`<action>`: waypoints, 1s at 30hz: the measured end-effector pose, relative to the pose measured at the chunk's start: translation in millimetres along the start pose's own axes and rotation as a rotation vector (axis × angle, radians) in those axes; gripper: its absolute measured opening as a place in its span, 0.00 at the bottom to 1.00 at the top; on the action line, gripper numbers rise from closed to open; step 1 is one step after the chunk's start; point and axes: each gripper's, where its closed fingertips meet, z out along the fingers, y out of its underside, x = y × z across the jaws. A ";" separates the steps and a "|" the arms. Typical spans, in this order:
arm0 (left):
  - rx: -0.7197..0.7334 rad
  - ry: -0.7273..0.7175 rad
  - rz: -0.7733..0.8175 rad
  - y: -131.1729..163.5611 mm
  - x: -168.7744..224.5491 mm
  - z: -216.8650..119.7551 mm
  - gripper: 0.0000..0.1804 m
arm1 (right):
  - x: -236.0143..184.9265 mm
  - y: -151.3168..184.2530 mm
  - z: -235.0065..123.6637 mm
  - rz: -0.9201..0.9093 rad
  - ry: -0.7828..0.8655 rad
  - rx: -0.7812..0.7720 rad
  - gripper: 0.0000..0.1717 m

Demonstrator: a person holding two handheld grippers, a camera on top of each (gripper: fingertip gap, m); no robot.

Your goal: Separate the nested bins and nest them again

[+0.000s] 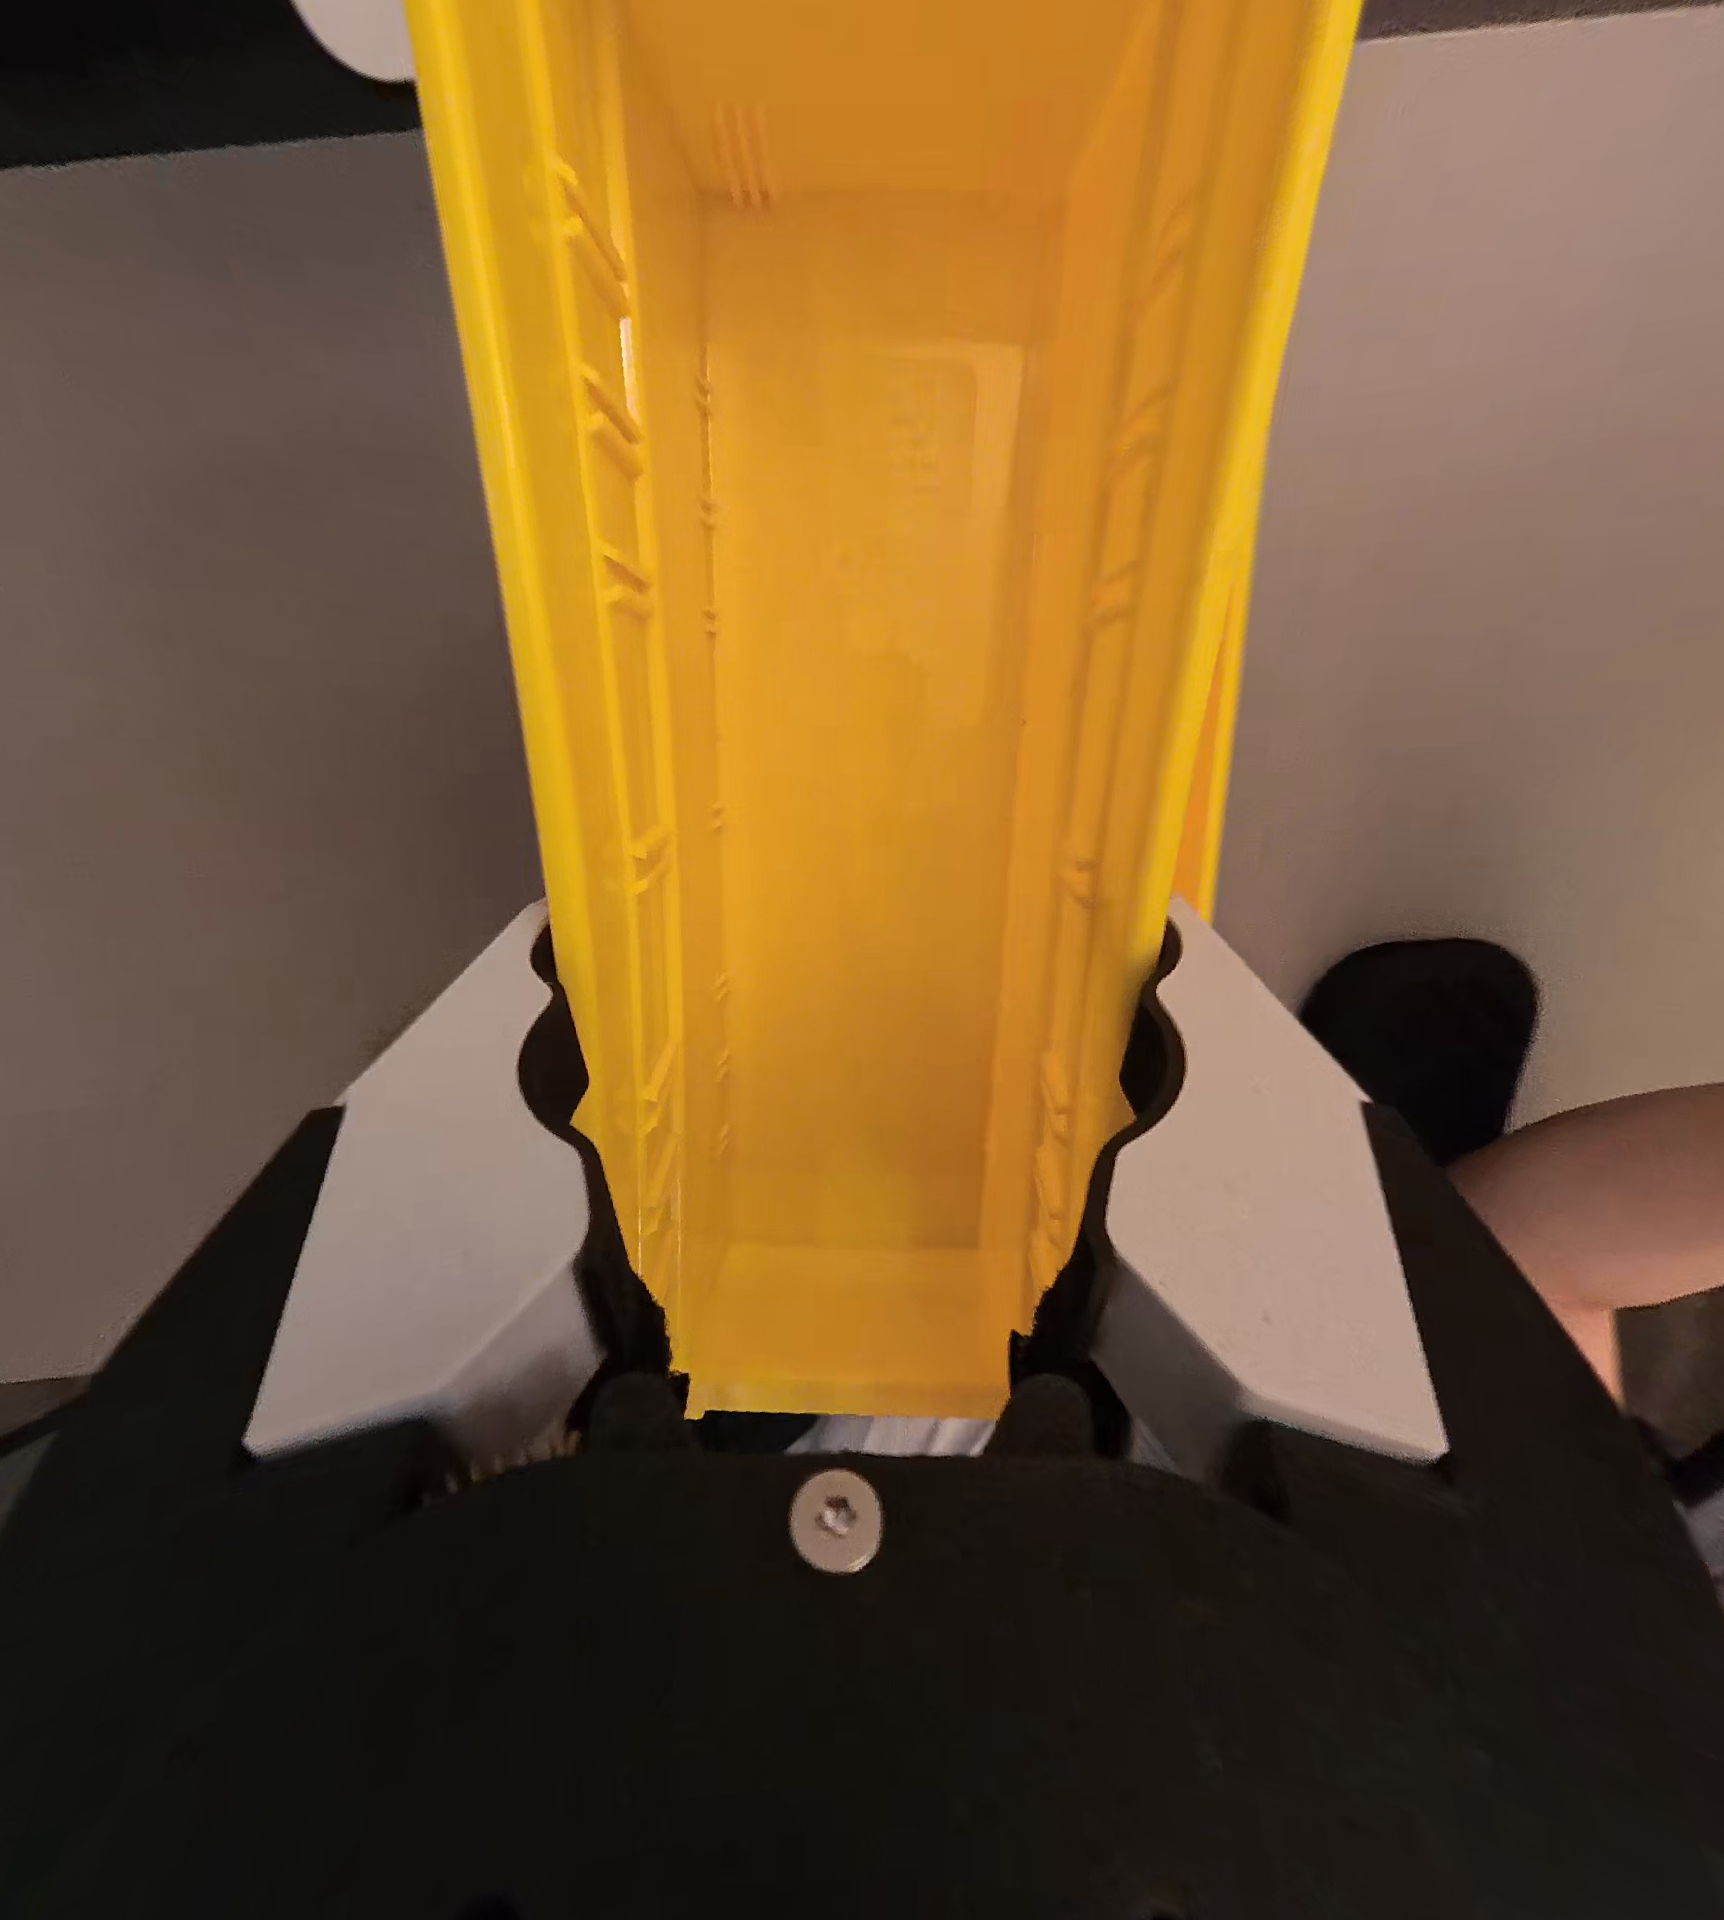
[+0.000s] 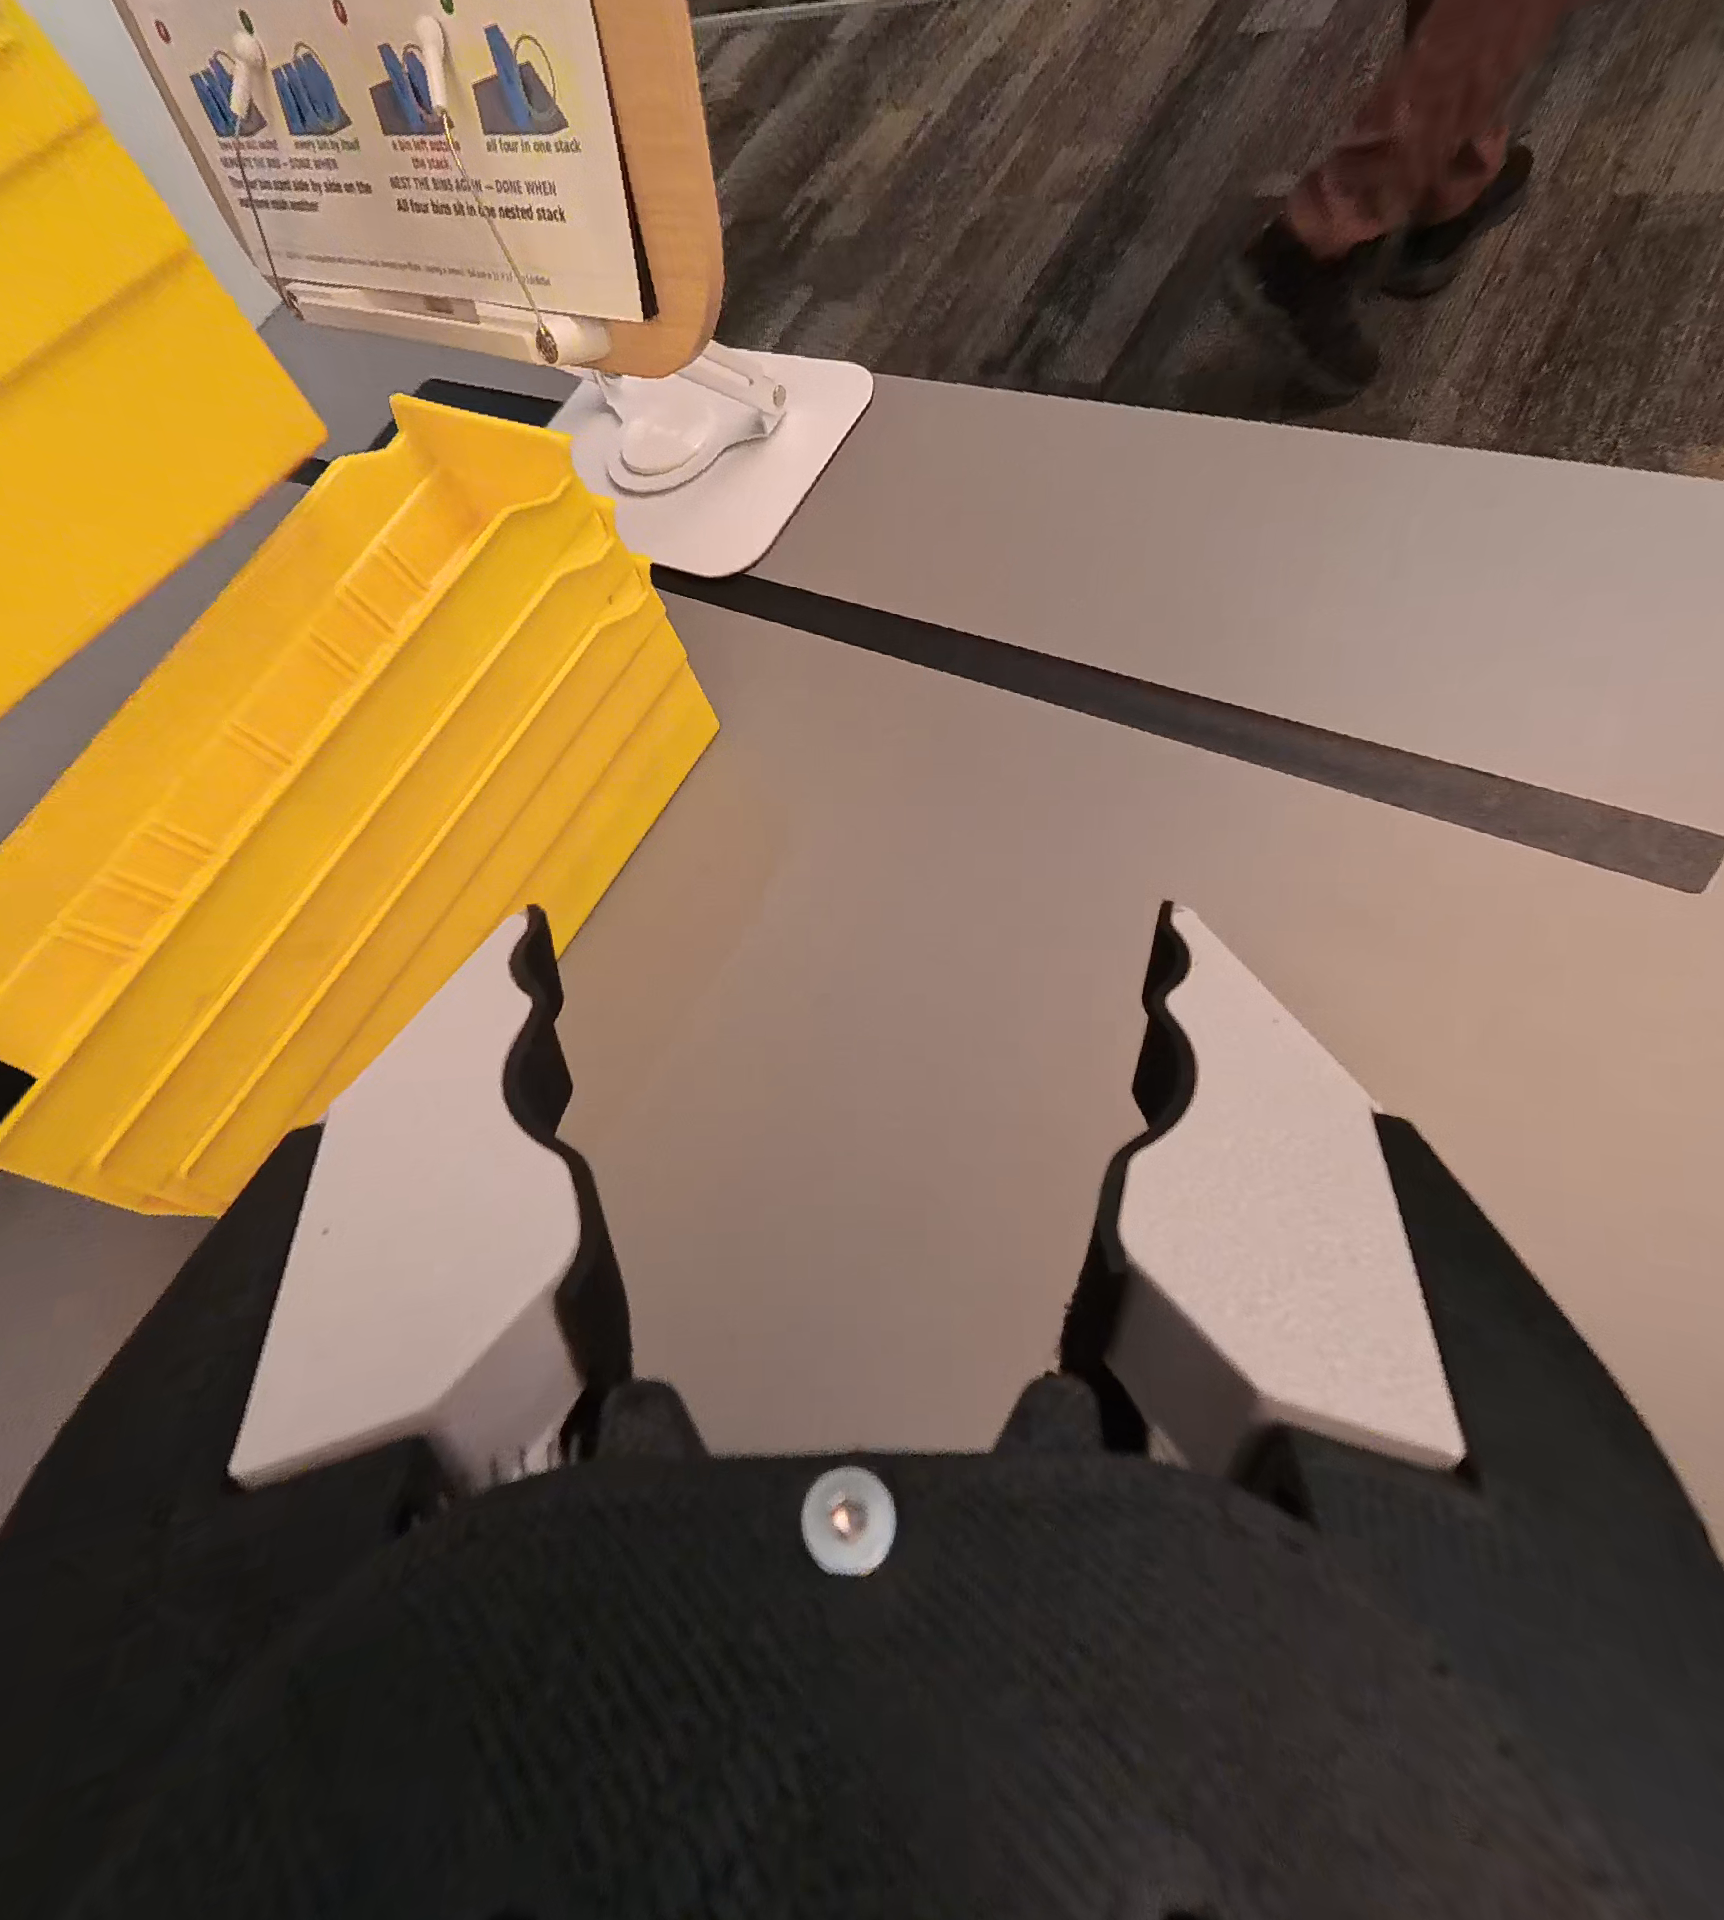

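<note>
Left gripper (image 1: 862,925) — clamped across a long yellow bin (image 1: 868,665). The bin runs lengthwise away from the wrist, open side toward the camera, near end deep in the throat of the jaws. Both pads (image 1: 1164,1039) meet its rim on either side; no gap shows between pad and plastic. Pale grey table (image 1: 162,623) behind and below it.

Right gripper (image 2: 847,997) — released, jaws spread wide, nothing between them but bare table (image 2: 1201,644). It hangs over the near-right part of the table.

Bins in the right wrist view: a nested stack of yellow bins (image 2: 338,831) lies on the table, left of and just beyond the right gripper's left finger (image 2: 442,1122); at least two or three stepped rims show at its far end, exact count unclear. Another yellow bin (image 2: 58,364) fills the far-left corner and looks raised off the table — probably the one in the left gripper, though the pictures do not settle that.

Progress, as a judgement: one bin is apart from the stack and the rest are nested. Whether this is early separating or late re-nesting cannot be told. Either way, several bins are left to handle.

Far side: an instruction card on a stand (image 2: 442,156), white base (image 2: 733,468), dark strip across the table (image 2: 1253,727); a person's feet (image 2: 1357,270) on the carpet beyond.
</note>
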 end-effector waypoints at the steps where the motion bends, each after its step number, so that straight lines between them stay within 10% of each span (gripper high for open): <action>1: 0.000 0.018 -0.015 -1.6 8.4 3.0 0.59 | 0.5 0.0 -0.3 0.005 -0.007 0.003 0.66; 30: 0.025 -0.091 -0.100 -4.2 52.3 112.5 0.75 | -6.3 13.0 18.3 0.073 -0.107 -0.069 0.64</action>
